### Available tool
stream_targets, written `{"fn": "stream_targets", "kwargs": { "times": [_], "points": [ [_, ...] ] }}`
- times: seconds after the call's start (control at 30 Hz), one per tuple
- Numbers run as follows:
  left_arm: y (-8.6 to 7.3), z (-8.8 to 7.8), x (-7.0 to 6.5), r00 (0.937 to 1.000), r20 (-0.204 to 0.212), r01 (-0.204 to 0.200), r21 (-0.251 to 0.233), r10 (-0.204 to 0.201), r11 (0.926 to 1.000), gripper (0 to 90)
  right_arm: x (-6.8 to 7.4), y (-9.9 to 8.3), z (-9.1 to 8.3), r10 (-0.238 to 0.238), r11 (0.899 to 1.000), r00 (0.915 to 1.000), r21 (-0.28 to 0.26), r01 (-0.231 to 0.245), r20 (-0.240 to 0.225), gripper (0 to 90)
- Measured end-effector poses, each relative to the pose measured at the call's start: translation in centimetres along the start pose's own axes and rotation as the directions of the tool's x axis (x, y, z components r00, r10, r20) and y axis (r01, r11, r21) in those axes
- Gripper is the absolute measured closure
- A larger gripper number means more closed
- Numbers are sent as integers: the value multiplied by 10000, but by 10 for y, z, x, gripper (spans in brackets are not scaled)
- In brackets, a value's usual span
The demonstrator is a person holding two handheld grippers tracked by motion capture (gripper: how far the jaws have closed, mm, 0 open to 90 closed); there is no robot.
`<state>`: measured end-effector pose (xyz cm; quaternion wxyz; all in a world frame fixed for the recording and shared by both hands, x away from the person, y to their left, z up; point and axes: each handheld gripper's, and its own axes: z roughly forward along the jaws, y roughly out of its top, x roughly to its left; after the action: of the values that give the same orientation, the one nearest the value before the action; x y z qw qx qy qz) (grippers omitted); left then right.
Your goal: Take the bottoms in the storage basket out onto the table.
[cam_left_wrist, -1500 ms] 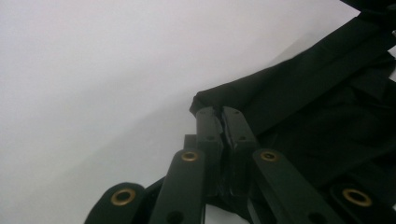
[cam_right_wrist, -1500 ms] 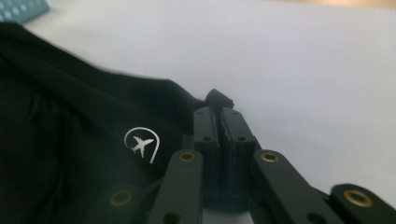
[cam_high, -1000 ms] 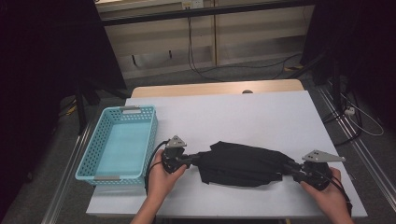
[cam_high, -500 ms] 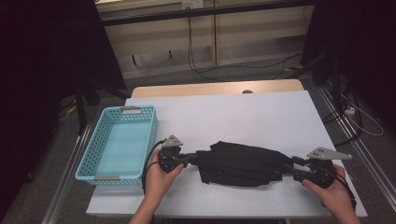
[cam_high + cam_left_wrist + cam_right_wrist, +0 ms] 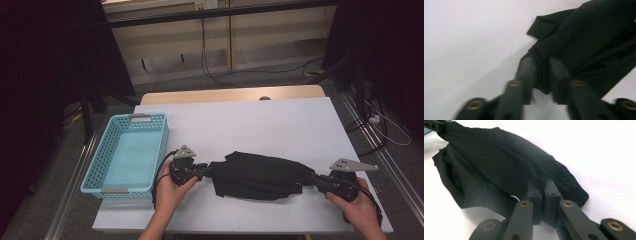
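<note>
Nearest the camera, both hands sit at the table's front edge, one at each end of the black garment (image 5: 260, 176), which lies folded and stretched across the white table (image 5: 280, 120) between them. On the right, the right gripper (image 5: 316, 180) is at the garment's right end — its jaws have just been closing, and the right gripper view shows them clenched tight on a pinch of the fabric's edge, with barely a gap between the pads (image 5: 535, 192). Compared with half a second ago, that hand sits a touch closer in, so this reads as a re-grip rather than a new reach. On the left, the opposite: the left gripper (image 5: 206, 171) has just been opening, and in the left gripper view its jaws stand a little apart with a fold of the dark cloth (image 5: 584, 42) between them, the pads no longer plainly pressing on it — released, or very nearly. The garment itself has not shifted since a second ago; it lies in the same long bundle on the near half of the table. My read: the left end is being let go while the right end is secured, perhaps to fold over or to lift the bundle one-handed. Farther off to the left, the turquoise basket (image 5: 100, 172) stands empty beside the left hand, the likely destination. Beyond it, the far half of the table is bare.
</note>
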<state>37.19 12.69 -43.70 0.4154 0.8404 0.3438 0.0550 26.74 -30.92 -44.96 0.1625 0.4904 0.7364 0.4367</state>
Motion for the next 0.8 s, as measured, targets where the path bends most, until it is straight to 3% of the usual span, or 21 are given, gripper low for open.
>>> {"fn": "stream_targets", "kwargs": {
  "times": [0.17,0.37,0.5,0.67,0.8],
  "points": [
    [2,0,2,9984,21,573,-266,-572,9980,494,2,0,3,-187,9996,9998,211,186,79,860],
    [7,1,2,9958,282,883,-422,-872,9952,480,3,0,4,-213,9994,9996,279,208,191,860],
    [5,11,2,9932,466,1068,-104,-1062,9942,494,3,0,6,-215,9992,9996,337,209,187,860],
    [4,18,0,9901,875,1089,190,-1102,9939,626,2,0,5,-212,9994,9996,282,206,201,861],
    [7,15,-3,9901,1098,868,112,-875,9962,813,1,0,4,-175,9997,9996,169,171,218,861]
  ]
}}
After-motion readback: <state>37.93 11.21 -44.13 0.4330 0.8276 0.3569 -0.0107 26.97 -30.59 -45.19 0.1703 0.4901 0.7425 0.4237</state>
